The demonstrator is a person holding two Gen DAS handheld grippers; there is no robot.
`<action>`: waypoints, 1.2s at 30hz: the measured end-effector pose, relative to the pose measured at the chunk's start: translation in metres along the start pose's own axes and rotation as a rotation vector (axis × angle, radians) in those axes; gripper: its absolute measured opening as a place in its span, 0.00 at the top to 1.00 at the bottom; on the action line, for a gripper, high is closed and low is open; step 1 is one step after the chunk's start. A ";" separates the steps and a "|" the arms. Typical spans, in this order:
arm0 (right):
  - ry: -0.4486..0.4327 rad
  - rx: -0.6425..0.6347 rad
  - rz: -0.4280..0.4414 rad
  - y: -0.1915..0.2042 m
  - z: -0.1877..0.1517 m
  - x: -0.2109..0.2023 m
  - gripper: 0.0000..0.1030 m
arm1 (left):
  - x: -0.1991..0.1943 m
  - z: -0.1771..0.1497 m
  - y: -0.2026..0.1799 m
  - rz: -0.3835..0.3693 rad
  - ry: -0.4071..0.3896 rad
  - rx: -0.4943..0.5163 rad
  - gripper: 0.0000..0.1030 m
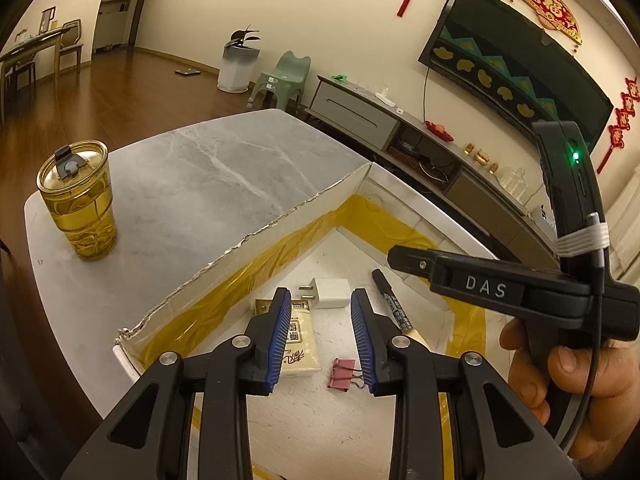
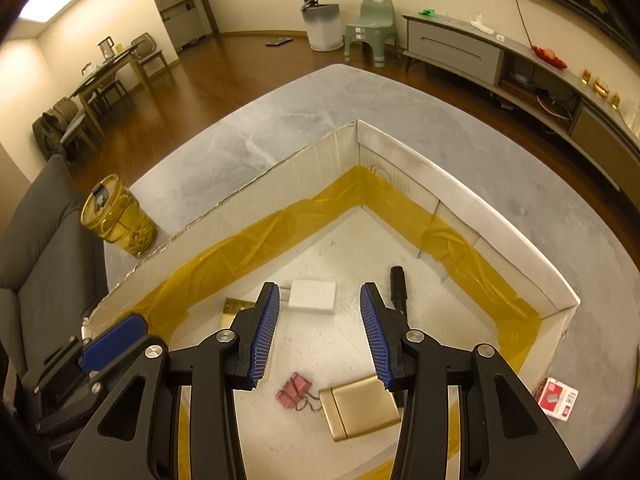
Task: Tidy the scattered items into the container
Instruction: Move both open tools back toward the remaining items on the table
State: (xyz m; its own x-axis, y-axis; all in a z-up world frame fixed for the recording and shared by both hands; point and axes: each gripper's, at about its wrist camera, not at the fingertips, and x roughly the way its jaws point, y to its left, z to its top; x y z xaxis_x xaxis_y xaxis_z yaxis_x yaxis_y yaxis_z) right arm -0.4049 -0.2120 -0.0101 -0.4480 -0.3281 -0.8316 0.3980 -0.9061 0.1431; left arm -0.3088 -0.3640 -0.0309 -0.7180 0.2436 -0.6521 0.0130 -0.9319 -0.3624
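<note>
Both claws, left and right, hang open and empty over the box, nearly filled; a red packet remains on the table.

The letters "DAS" stand in pale capitals on the black body of the right tool, seen from the left wrist camera. The red and gold fan ornament on the wall carries the Chinese character 福 at its middle. The cream packet in the box bears printed Chinese characters, too distorted to read. The black marker has small white print along its barrel, illegible. The red and white box on the counter shows marks too small to read.
</note>
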 end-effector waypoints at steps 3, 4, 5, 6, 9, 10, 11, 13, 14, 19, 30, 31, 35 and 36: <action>0.004 -0.006 -0.001 0.002 -0.004 -0.004 0.56 | 0.000 0.000 0.000 -0.003 0.003 0.001 0.68; 0.005 -0.009 -0.003 0.002 -0.006 -0.006 0.56 | 0.000 0.000 0.000 -0.003 0.003 0.002 0.68; 0.007 -0.011 -0.003 0.003 -0.007 -0.007 0.56 | 0.000 0.000 -0.001 -0.003 0.004 0.003 0.68; 0.008 -0.012 -0.005 0.003 -0.009 -0.009 0.56 | 0.000 0.000 -0.001 -0.004 0.006 0.004 0.68; 0.010 -0.013 -0.008 0.004 -0.014 -0.014 0.56 | -0.001 -0.002 -0.002 -0.006 0.006 0.012 0.68; 0.011 -0.012 -0.010 0.005 -0.016 -0.015 0.56 | -0.002 -0.002 -0.003 -0.006 0.007 0.014 0.68; 0.013 -0.012 -0.012 0.004 -0.018 -0.016 0.56 | -0.002 -0.002 -0.003 -0.009 0.007 0.015 0.68; 0.016 -0.013 -0.016 0.004 -0.022 -0.020 0.56 | -0.004 -0.003 -0.003 -0.011 0.003 0.018 0.68; 0.018 -0.013 -0.017 0.005 -0.024 -0.021 0.56 | -0.005 -0.003 -0.004 -0.010 0.003 0.020 0.68; 0.028 -0.019 -0.021 0.007 -0.035 -0.030 0.56 | -0.008 -0.003 -0.004 -0.014 -0.001 0.019 0.68; 0.026 -0.023 -0.025 0.011 -0.053 -0.057 0.56 | -0.015 -0.005 -0.007 -0.025 -0.013 0.024 0.68; 0.026 -0.024 -0.024 0.012 -0.056 -0.060 0.56 | -0.015 -0.005 -0.008 -0.025 -0.012 0.025 0.68; 0.029 -0.023 -0.017 0.016 -0.068 -0.070 0.56 | -0.018 -0.007 -0.008 -0.030 -0.017 0.023 0.68; 0.029 -0.024 -0.016 0.016 -0.071 -0.072 0.56 | -0.019 -0.007 -0.008 -0.034 -0.017 0.020 0.68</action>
State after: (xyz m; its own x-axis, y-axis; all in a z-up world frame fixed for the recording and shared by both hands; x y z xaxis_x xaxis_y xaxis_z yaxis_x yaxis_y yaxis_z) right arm -0.3095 -0.1844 0.0143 -0.4314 -0.3059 -0.8487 0.4102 -0.9044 0.1174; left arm -0.2903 -0.3597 -0.0204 -0.7295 0.2709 -0.6280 -0.0252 -0.9282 -0.3711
